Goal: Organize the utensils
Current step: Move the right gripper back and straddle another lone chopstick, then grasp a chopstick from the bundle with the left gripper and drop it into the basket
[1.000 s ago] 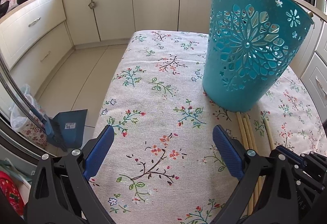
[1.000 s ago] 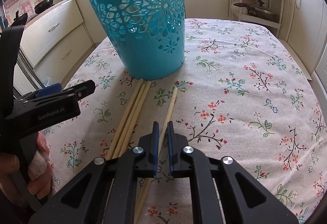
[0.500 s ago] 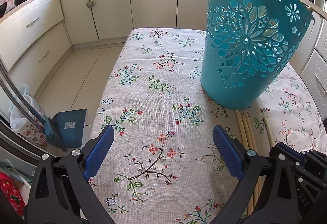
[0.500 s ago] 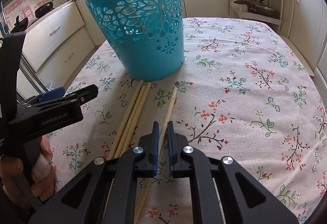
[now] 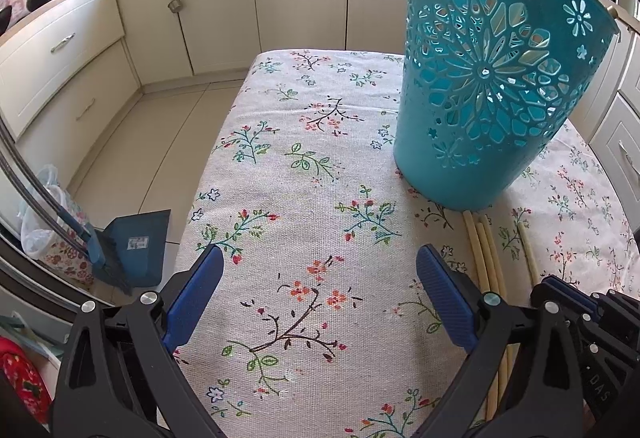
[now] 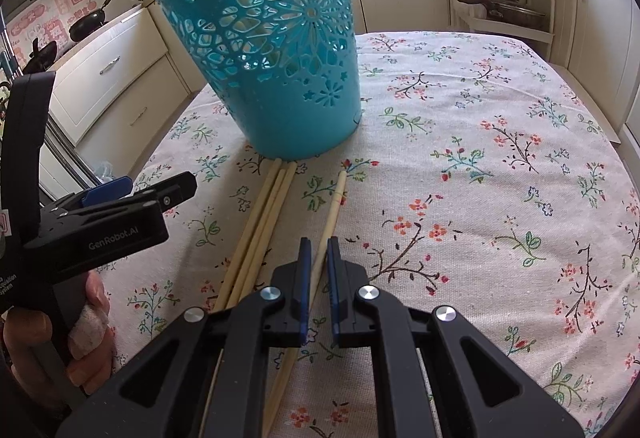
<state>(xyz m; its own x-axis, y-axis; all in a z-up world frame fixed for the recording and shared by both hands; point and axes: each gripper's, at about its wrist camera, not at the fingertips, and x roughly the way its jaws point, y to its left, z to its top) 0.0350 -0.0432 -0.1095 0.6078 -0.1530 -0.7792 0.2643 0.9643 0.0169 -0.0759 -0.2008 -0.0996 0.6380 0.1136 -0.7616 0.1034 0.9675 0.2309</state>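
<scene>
A teal bin [image 6: 276, 50] with cut-out flowers is standing on a flowered tablecloth [image 6: 480, 178]. Four chopsticks are lying in front of it, tips toward its base: three together [image 6: 256, 230] and a lone chopstick [image 6: 331, 210] just beside them.

The right gripper [image 6: 317, 258] is closing narrowly around the lone chopstick, its pads at the stick's sides near the middle. The left gripper [image 5: 320, 294] is hanging wide over bare cloth, holding nothing, left of the bundle.

The sticks are looking thin, stiff, light and smooth, likely to roll or pivot if pinched off-centre; a mid-length grip seems safest. The bin is probably light enough to tip if knocked.

Open cloth is stretching to the right, while the left table edge [image 5: 208, 174] is dropping to the floor.
</scene>
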